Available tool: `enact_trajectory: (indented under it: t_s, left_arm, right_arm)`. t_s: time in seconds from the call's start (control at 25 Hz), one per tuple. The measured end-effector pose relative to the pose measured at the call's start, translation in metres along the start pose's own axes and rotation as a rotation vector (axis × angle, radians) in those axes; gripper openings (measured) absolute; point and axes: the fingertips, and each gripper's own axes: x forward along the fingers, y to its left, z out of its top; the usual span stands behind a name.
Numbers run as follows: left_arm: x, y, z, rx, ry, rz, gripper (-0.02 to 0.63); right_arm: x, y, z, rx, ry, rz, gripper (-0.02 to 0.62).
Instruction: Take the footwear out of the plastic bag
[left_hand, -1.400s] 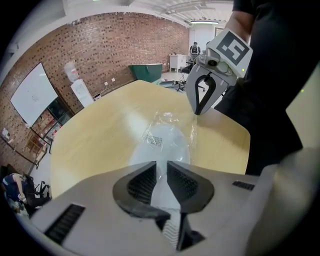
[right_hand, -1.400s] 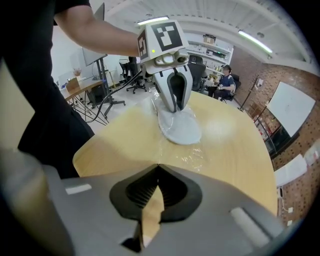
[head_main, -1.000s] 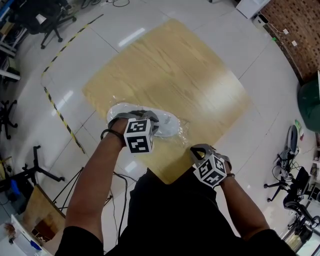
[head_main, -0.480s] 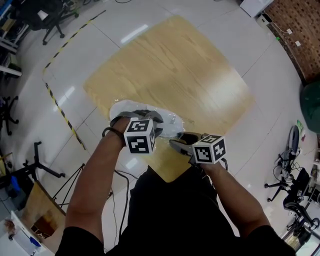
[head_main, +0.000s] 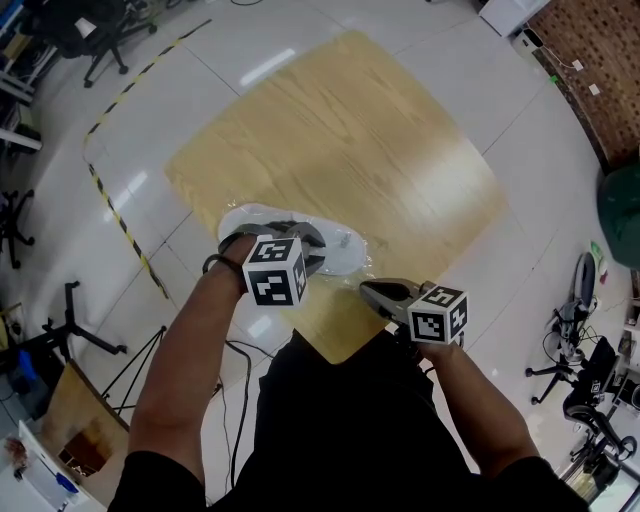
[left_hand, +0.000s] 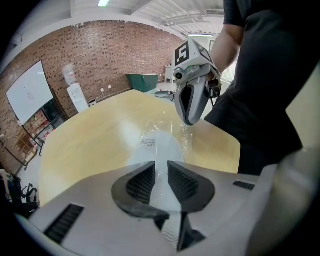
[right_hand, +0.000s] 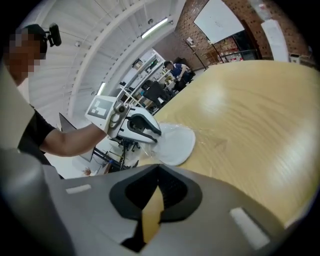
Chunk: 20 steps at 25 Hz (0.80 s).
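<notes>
Head view: left claw (head_main: 312, 252), just closing, grips slipper (head_main: 342, 252) through bag (head_main: 362, 265); right claw (head_main: 366, 291) clenched empty, so film may stay trapped.

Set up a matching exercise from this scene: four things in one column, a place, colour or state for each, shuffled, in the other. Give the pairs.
Things
1. slipper
2. right gripper
3. whiteboard
4. table

Place, colour or state
A. light wood
B. on the brick wall
C. shut, empty
D. inside the clear bag

Pairs: 1-D, 2-C, 3-B, 4-A
</notes>
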Motion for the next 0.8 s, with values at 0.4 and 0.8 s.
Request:
enact_trajectory:
  t_s: [0.4,0.8]
  left_arm:
    - [-0.009,-0.003,0.004,0.014,-0.01,0.009,0.063]
    - [-0.016,-0.007,0.011,0.082,-0.015,0.085,0.061]
  right_arm:
    - [-0.014,0.024,0.017,-0.052,-0.127,0.18,0.003]
    - [-0.018,-0.044,0.019,0.172,-0.052,-0.095,0.089]
